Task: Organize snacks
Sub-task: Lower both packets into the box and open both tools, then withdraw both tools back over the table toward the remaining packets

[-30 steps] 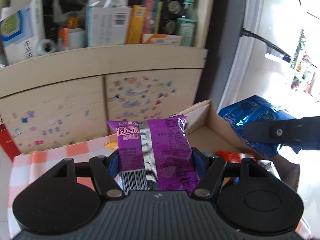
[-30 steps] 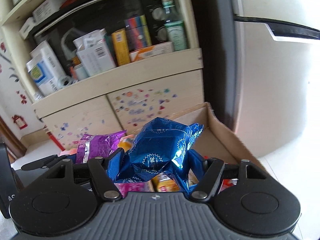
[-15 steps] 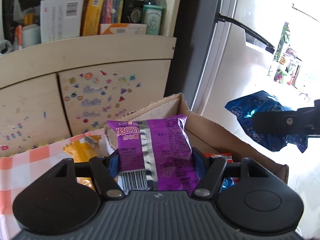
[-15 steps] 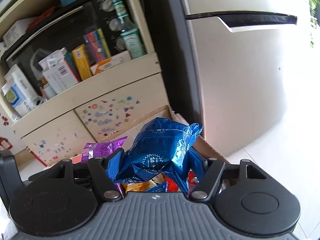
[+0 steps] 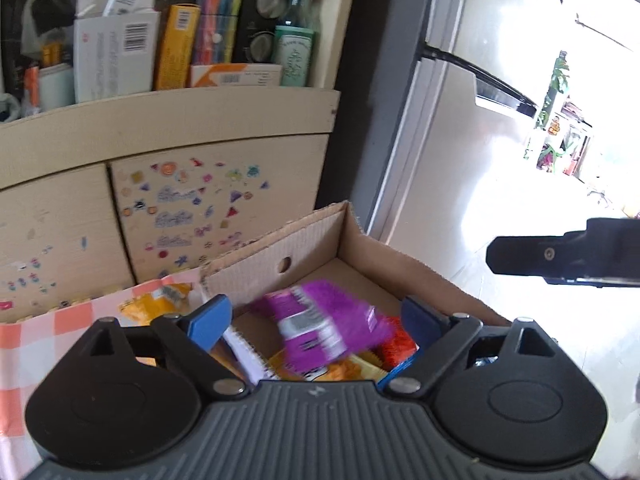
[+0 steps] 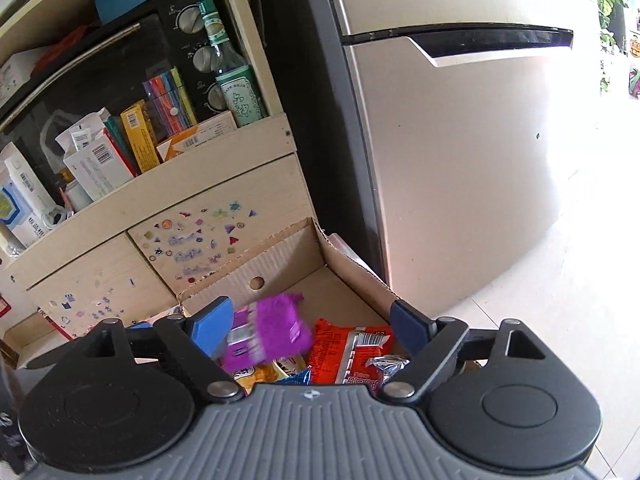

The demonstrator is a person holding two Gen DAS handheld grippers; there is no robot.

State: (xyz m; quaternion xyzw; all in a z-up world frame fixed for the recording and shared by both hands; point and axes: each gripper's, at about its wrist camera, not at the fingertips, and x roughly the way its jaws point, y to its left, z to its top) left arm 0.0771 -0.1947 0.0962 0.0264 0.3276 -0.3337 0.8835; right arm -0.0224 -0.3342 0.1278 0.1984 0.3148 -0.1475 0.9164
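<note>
My left gripper (image 5: 313, 316) hovers over an open cardboard box (image 5: 280, 240), its jaws opening wide. A purple snack packet (image 5: 324, 328) is blurred in mid-fall below the blue pads (image 5: 208, 322), touching neither. My right gripper (image 6: 310, 320) is over the same box (image 6: 280, 258), its jaws also opening, with nothing pressed between them. Under it lie the purple packet (image 6: 268, 334), a red packet (image 6: 352, 348), a silver wrapper (image 6: 386, 362) and a sliver of blue wrapper (image 6: 296, 378). One right finger (image 5: 560, 256) shows at the left wrist view's right edge.
A pale cabinet with stickers (image 5: 180, 208) stands behind the box, its shelf crowded with cartons and a green bottle (image 5: 296, 52). A fridge (image 6: 460, 160) rises at the right. A yellow packet (image 5: 160, 304) lies on the checked cloth (image 5: 40, 320) left of the box.
Both grippers have opened. The purple packet has left the left jaws and is dropping into the box. The blue bag is gone from between the right jaws.
</note>
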